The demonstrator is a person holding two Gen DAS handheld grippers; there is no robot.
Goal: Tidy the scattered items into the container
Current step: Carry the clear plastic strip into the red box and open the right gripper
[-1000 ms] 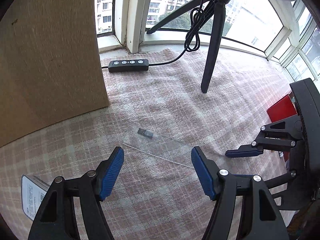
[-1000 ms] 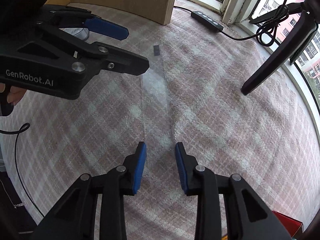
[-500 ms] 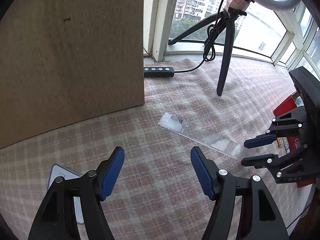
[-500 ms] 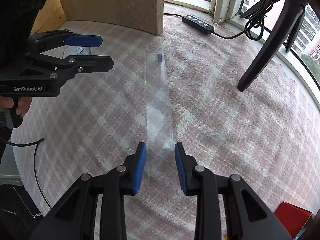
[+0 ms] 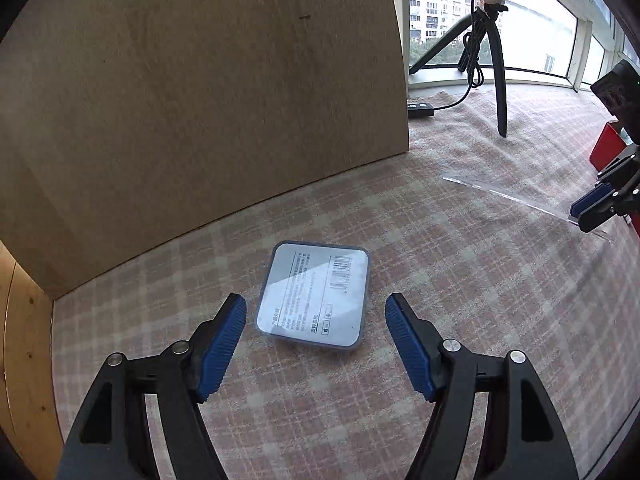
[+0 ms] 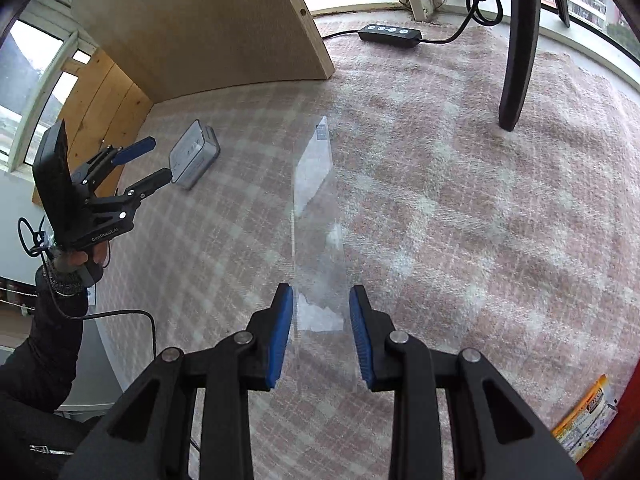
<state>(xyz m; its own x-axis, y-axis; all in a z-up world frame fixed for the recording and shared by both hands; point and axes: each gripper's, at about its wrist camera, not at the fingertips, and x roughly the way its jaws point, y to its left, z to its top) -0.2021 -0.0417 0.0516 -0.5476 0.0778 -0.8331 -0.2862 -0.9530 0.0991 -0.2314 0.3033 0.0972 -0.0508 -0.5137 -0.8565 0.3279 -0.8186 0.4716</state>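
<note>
A small square clear box (image 5: 316,292) with a printed label lies flat on the checked cloth. My left gripper (image 5: 315,304) hovers just over it, jaws opening and standing to either side of its near edge without touching; the right wrist view shows this left gripper (image 6: 158,160) beside the box (image 6: 194,158). My right gripper (image 6: 321,292) is shut on the near end of a long clear plastic strip (image 6: 316,200), which reaches forward over the cloth. At the right edge of the left wrist view, that right gripper (image 5: 580,216) holds the strip (image 5: 508,196). A red container (image 5: 606,146) stands behind it.
A tall brown board (image 5: 200,100) stands close behind the box. A black tripod leg (image 6: 516,60) and a black cable remote (image 6: 390,34) sit near the window. An orange snack packet (image 6: 584,420) lies by the red container (image 6: 624,432). The table edge runs along the left.
My left gripper swung left, away from the clear strip, and now hangs over the square box. My right gripper kept the strip, rolled and rose a little.
</note>
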